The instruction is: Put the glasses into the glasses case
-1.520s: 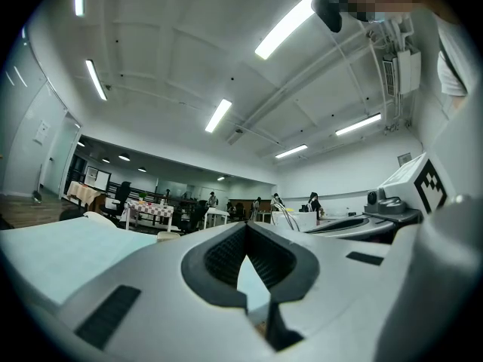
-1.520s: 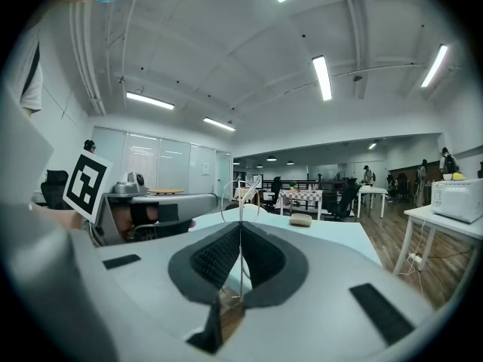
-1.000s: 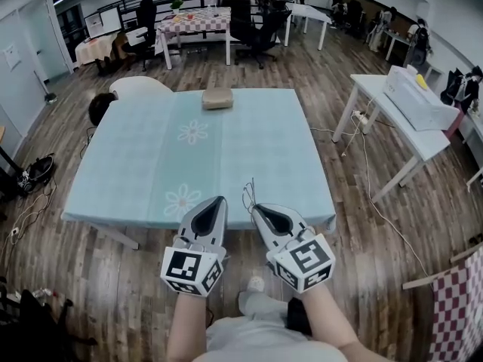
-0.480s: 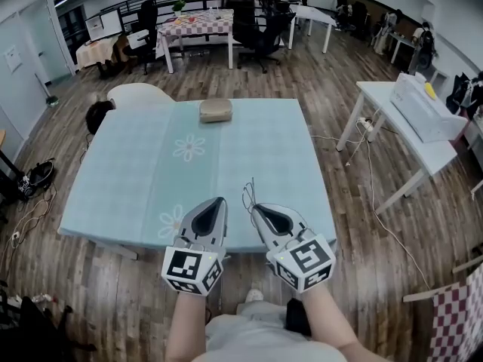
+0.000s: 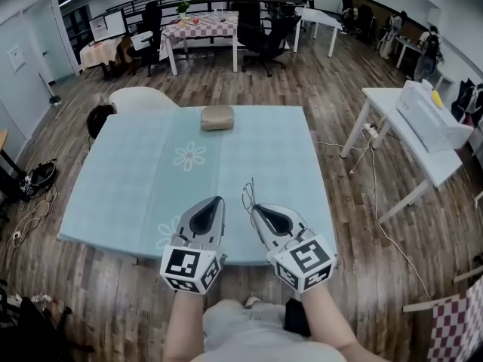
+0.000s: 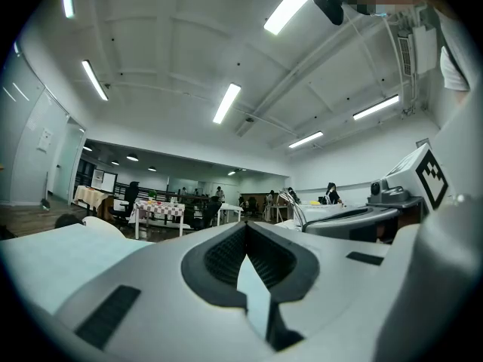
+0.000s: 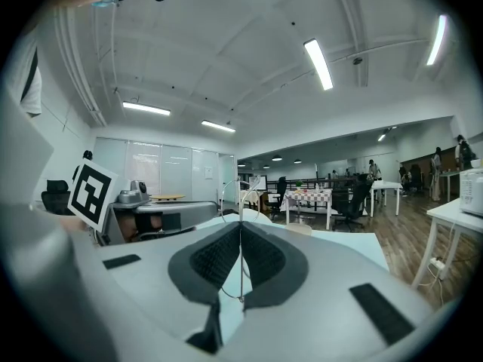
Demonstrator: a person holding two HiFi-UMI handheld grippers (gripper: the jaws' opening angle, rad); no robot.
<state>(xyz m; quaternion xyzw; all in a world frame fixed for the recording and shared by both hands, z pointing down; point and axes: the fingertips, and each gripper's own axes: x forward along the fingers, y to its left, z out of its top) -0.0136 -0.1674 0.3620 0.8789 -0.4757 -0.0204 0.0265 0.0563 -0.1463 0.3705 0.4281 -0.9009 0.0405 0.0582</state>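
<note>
A tan glasses case [image 5: 217,117] lies shut at the far end of the light blue table [image 5: 264,164]. My right gripper [image 5: 255,208] hovers over the table's near edge, shut on thin wire-rimmed glasses [image 5: 247,193] that stick up from its tips. In the right gripper view the wire frame [image 7: 241,191] rises from between the shut jaws [image 7: 241,228], with the case [image 7: 299,230] small beyond it. My left gripper [image 5: 219,200] is beside it, a hand's width to the left, shut with nothing in it [image 6: 245,228]. Both grippers are far from the case.
A white rounded chair [image 5: 139,96] stands at the table's far left corner. A white side table [image 5: 411,138] with a white machine stands to the right, cables trailing on the wooden floor. A checkered table [image 5: 200,25] and office chairs are further back.
Both grippers have moved forward together over the table's near edge, and the table and case now appear nearer. The glasses stay held in the right gripper.
</note>
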